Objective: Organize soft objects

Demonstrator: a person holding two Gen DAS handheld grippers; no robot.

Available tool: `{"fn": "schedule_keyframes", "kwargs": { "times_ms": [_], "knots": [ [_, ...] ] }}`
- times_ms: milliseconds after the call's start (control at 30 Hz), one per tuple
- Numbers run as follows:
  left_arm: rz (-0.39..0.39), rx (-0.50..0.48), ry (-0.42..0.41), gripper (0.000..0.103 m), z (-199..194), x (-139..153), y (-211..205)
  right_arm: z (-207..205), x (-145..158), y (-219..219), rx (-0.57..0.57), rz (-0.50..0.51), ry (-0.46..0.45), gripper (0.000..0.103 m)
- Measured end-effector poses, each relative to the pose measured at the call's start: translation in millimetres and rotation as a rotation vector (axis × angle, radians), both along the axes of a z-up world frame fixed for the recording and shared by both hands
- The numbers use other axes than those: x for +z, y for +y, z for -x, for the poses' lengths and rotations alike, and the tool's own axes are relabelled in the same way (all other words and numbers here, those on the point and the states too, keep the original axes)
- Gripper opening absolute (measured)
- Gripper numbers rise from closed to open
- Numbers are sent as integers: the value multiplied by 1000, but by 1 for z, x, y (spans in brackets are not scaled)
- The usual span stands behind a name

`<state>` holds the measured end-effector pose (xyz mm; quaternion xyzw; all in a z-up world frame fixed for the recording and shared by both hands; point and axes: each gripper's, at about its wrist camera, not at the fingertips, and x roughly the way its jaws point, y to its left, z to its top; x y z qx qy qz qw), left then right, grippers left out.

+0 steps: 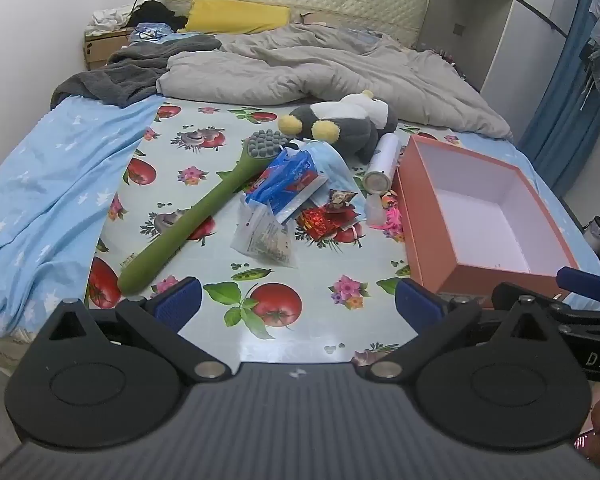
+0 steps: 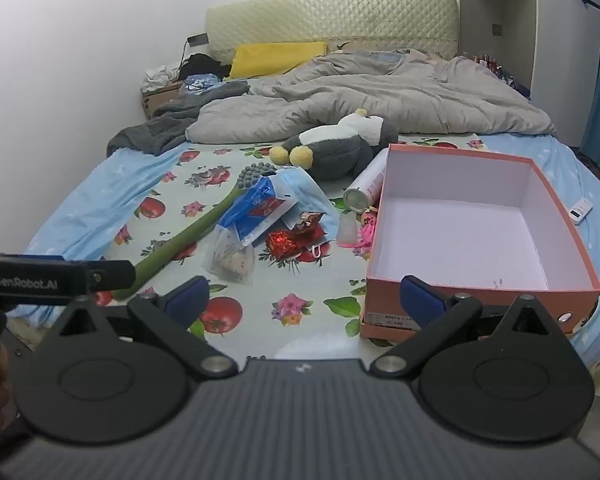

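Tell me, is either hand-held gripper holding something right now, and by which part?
Nothing is held. The left hand-held gripper and right hand-held gripper both stand wide open above the bed, with only the patterned cloth between their fingers.

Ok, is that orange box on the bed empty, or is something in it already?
Empty. The orange box has no lid on, and its white floor and walls show bare in both views; the plush toy lies outside it.

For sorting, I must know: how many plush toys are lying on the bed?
1. The plush toy, grey and white with yellow feet, lies behind the pile of small items, in front of the grey duvet. Others may be hidden under the bedding.
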<state>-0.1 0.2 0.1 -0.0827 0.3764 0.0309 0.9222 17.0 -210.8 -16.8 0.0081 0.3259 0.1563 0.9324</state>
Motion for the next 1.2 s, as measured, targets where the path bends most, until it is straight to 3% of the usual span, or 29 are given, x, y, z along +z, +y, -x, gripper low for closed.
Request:
{"fn": "schedule_keyframes", "kwargs": {
  "times_ms": [1200],
  "knots": [
    [3,-23,7,103,1,0,-11,2,1,-7,-18,-4,12,103]
  ]
}}
